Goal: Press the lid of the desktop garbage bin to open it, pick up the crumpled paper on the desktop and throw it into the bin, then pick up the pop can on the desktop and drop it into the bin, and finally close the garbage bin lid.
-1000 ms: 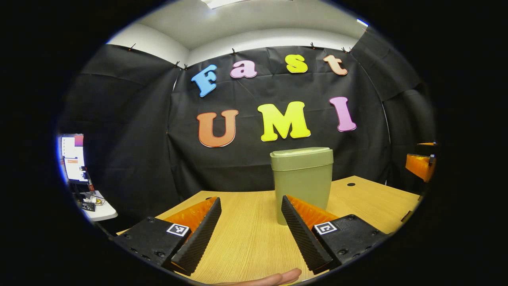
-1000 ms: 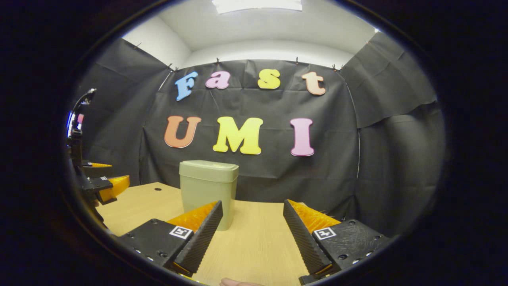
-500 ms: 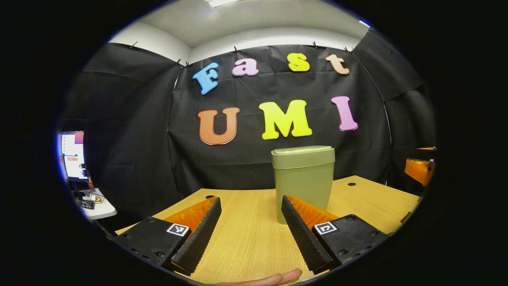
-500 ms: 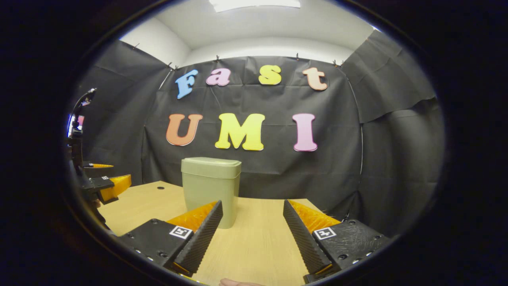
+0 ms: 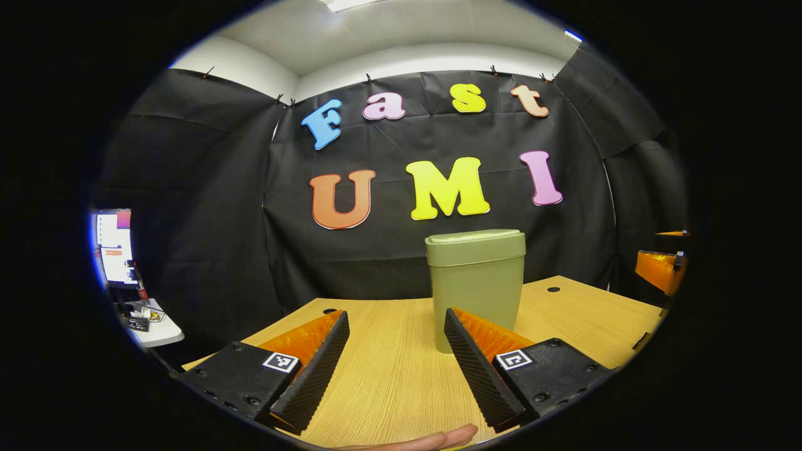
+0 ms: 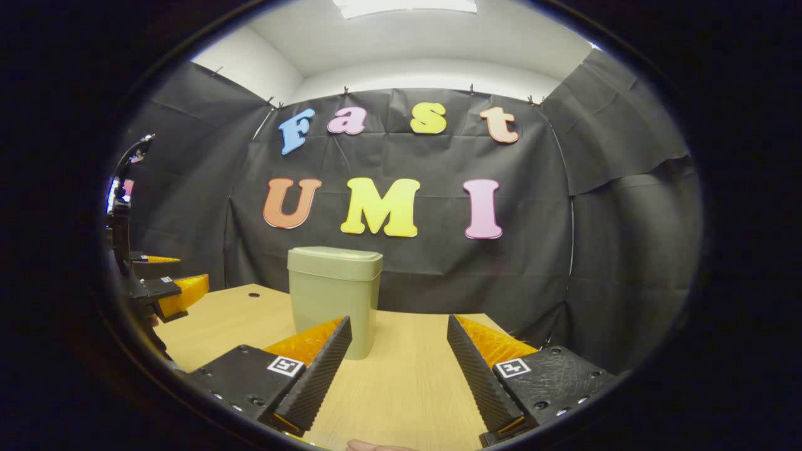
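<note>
Left gripper view: left gripper held low over the wooden desktop, jaws spread wide, nothing between them, fingers clear of the surface as far as can be told. Olive-green garbage bin stands upright on the desk ahead, slightly right of centre, its base partly hidden behind the right-hand finger; no contact with the gripper. Bin lid sits flat and closed on top. Round cable hole in the desk right of the bin, another hole at the far left edge of the desk. A fingertip of the person's hand shows at the bottom edge. The right gripper shows at the far right edge, above the desk edge, well apart from the bin; cannot tell its jaw gap from here. A monitor and a small white side table with clutter sit off to the left outside the booth cloth. Right gripper view: right gripper also low over the desktop, jaws wide apart and empty. Garbage bin stands left of centre, lid closed, base partly behind the left-hand finger. Left gripper visible at the far left over the desk, well apart from the bin. Crumpled paper and pop can not locatable in these pictures.
</note>
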A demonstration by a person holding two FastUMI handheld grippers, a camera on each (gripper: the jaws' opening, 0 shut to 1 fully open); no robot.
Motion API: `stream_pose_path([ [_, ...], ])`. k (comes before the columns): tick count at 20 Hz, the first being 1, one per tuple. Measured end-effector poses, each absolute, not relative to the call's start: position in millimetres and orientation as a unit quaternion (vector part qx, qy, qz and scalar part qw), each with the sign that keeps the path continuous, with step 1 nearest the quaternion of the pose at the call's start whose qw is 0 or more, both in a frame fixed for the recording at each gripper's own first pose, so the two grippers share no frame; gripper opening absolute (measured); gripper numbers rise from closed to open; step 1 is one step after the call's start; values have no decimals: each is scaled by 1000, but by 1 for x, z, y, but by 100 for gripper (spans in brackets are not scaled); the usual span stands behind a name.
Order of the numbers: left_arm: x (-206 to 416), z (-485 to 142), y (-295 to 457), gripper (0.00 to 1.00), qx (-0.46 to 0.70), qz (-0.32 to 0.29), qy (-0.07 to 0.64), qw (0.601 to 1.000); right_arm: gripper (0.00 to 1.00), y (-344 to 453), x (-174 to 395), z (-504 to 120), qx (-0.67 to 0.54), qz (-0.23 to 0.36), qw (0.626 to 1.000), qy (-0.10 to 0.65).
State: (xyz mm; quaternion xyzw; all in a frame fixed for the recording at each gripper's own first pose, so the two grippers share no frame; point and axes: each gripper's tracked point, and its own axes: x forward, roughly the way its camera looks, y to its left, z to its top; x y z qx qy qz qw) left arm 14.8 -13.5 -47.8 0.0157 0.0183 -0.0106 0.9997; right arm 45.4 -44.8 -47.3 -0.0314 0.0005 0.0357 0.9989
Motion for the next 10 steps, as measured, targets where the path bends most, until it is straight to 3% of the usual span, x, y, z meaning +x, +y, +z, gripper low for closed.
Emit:
stream_pose_path([
  [10,15,-47,-13,98,18,-9,17,1000,95,-44,46,-52,-35,34,999,6],
])
